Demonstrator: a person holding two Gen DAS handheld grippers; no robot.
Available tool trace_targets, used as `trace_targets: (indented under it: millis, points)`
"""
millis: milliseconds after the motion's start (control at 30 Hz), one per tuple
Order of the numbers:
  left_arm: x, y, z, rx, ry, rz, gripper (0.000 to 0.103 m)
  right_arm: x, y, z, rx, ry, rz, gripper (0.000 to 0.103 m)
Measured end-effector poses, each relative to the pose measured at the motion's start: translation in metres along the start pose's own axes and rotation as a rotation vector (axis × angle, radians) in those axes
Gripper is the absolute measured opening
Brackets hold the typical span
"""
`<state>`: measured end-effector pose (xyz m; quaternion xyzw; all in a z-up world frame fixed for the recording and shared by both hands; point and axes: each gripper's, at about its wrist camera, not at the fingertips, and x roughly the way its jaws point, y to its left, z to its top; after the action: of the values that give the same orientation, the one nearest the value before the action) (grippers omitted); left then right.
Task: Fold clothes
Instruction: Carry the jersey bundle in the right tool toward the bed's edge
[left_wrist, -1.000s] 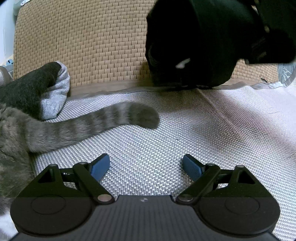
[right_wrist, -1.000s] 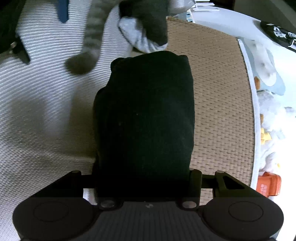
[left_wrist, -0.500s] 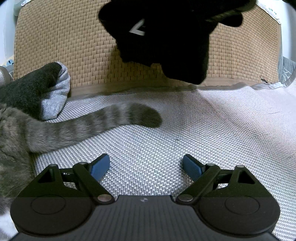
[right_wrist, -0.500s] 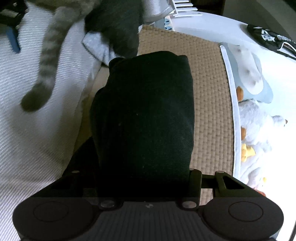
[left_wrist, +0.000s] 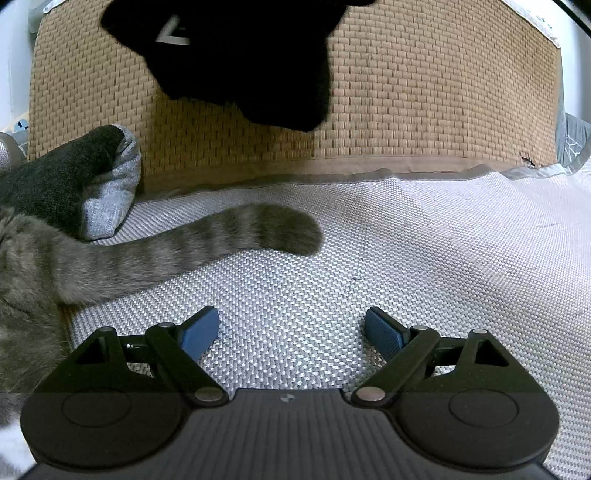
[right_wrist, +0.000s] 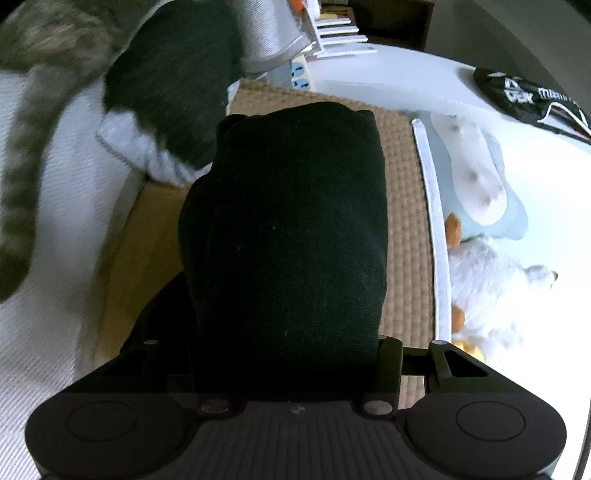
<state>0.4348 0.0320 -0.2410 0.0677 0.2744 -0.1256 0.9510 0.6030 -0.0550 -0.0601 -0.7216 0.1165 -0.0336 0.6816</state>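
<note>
Black garment lifted over a woven mat while a cat lies beside it.

At far left a grey cat (left_wrist: 22, 258) lies with its striped tail (left_wrist: 207, 240) stretched across the white cover (left_wrist: 424, 258), next to a grey sock (left_wrist: 74, 177). The left hand-held gripper (left_wrist: 291, 332) hovers low over the cover, its blue pads (left_wrist: 199, 332) wide apart and empty. Above it the folded black garment (left_wrist: 251, 62) hangs in front of the tan mat (left_wrist: 443, 103). The right hand-held gripper (right_wrist: 291, 343) is closed on that garment (right_wrist: 288, 229), which hides its fingertips and bulges forward over the mat (right_wrist: 402, 221). To the right lie plush toys (right_wrist: 491, 266).
</note>
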Motion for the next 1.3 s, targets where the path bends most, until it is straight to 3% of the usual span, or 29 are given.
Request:
trace_targets:
  millis: [467,1300]
  points:
    - [0.001,0.000,0.003,-0.011,0.002,-0.007,0.090,0.027,-0.022,0.061,0.034,-0.060,-0.026,0.053]
    - [0.004,0.000,0.006,-0.016,-0.002,-0.010,0.090,0.062,-0.009,0.174,0.019,-0.161,-0.011,0.053]
